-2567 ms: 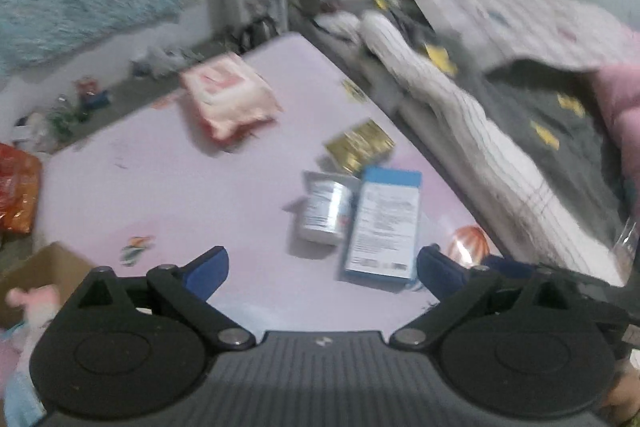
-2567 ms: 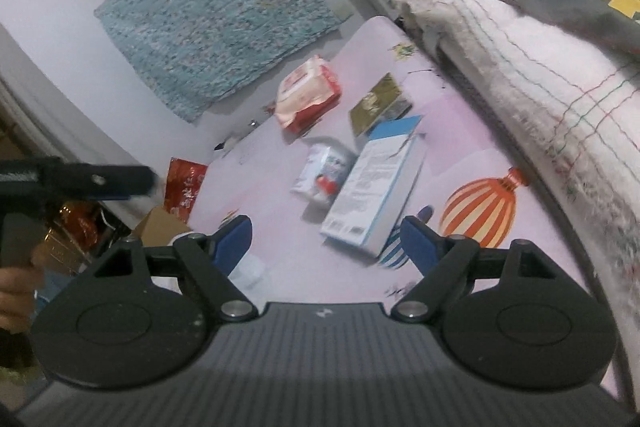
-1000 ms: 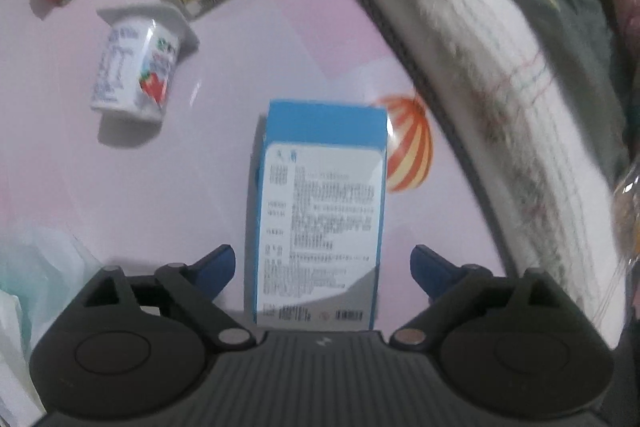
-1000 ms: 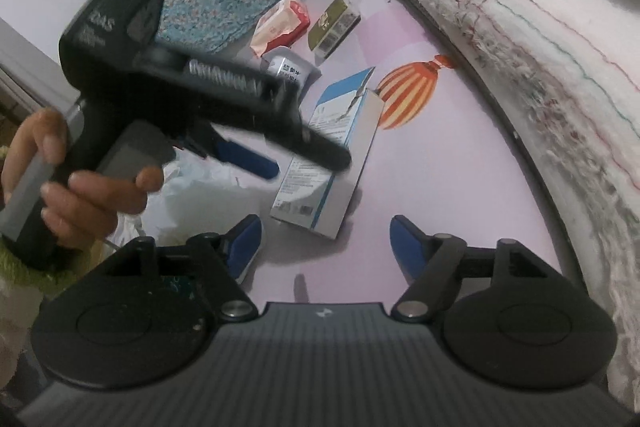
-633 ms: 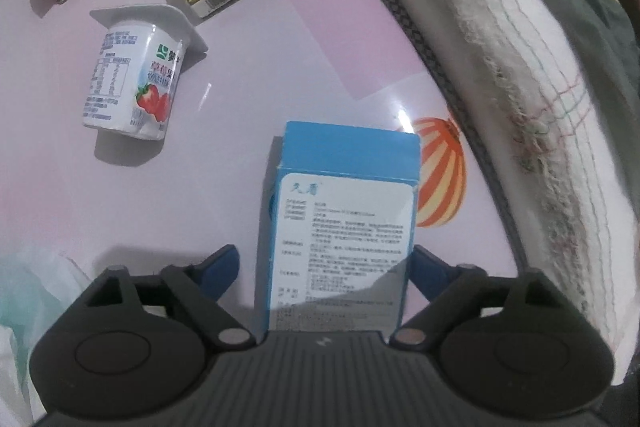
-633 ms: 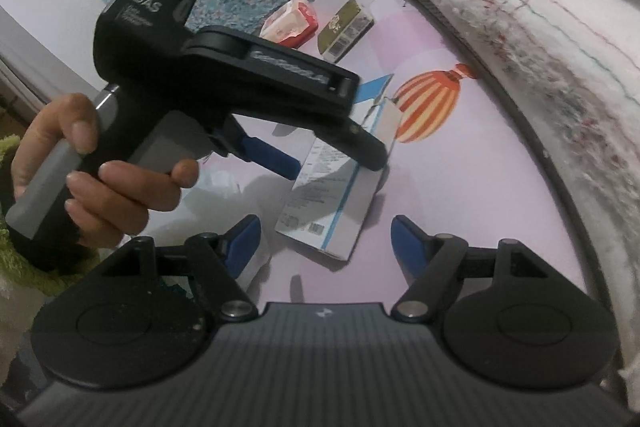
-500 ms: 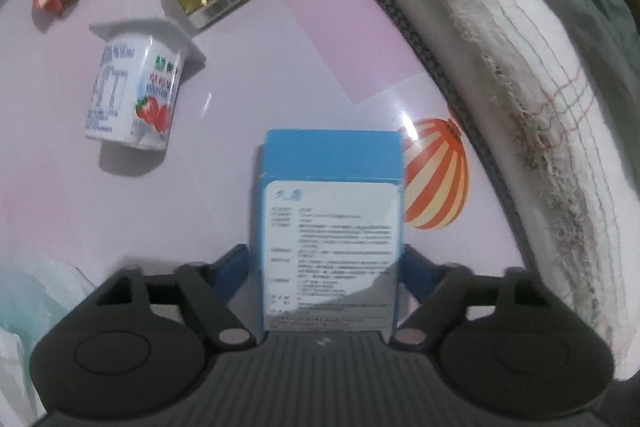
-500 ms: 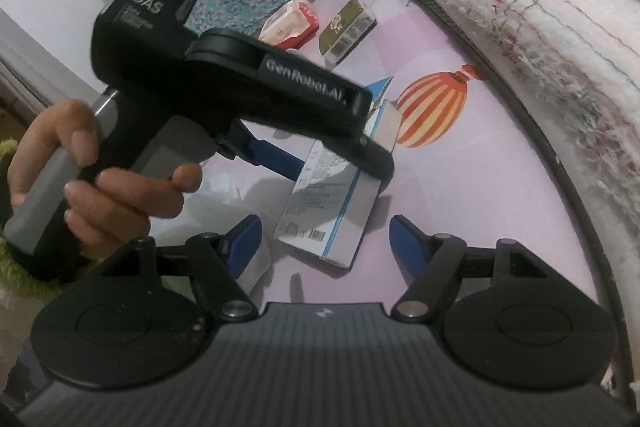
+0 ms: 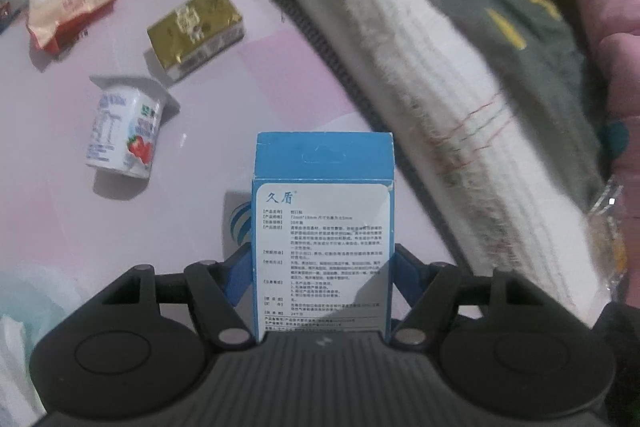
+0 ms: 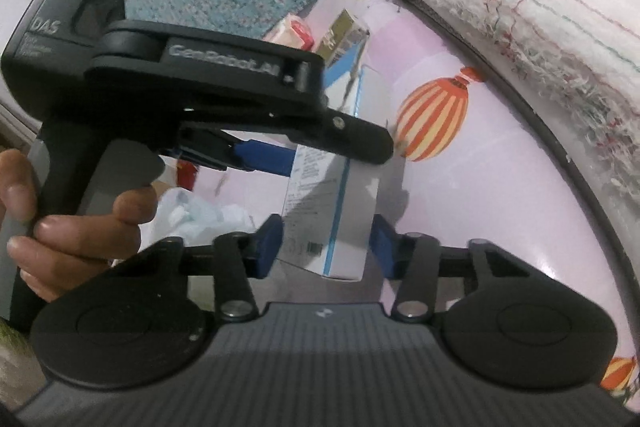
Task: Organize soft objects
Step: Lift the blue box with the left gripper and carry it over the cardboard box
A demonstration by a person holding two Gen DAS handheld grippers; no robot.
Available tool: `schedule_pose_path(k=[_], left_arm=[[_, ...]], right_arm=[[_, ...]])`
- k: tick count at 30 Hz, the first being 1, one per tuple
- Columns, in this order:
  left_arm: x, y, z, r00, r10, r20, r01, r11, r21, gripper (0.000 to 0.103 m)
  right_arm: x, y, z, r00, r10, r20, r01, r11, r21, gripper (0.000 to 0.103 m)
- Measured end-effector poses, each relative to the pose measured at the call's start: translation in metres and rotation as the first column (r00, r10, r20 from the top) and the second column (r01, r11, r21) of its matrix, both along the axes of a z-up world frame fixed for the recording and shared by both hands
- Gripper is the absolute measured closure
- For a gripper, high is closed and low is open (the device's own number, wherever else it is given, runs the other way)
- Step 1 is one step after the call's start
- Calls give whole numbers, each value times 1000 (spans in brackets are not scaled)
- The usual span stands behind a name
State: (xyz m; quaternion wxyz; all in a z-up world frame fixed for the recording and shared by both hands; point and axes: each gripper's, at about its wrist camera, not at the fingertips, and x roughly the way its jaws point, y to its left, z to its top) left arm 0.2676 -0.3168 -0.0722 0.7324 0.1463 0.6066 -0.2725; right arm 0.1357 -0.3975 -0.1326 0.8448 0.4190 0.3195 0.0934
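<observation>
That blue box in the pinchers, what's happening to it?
A person's left gripper is clamped on the blue and white cardboard box, holding it off the pale pink table. The right gripper has its blue fingers on either side of the box's lower end, not clearly squeezing. A strawberry yogurt cup, a gold foil pack and a red and cream snack packet lie on the table, beside a white blanket.
</observation>
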Motion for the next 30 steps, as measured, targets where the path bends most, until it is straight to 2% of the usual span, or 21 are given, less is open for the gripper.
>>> schedule_pose_path(k=[4,9,15,19,24,30], left_arm=[[-12,13,29,999,7,46,-5,999,-48,31],[-35,26,67,993,39,115,-25,993,-113,31],[-72,73,129,970,105,221,-64,980,-188,31],[-94,119,158,943,184,277,-121,966,-229,31],[-116,183,176,900,305,310,-228,938,-259,31],[-131,265,175,835,471,284,-392,872,-295,31]], right_arm=[[-14,0,19,999,-12,48,11,1000,3,67],[-33,8,56,990,11,138,-8,1000,-21,69],[-52,30,112,960,93,263,-78,995,-67,70],[-60,56,143,929,174,328,-153,984,-89,69],[-68,109,171,881,299,368,-271,954,-127,68],[-57,178,183,808,464,363,-441,885,-150,68]])
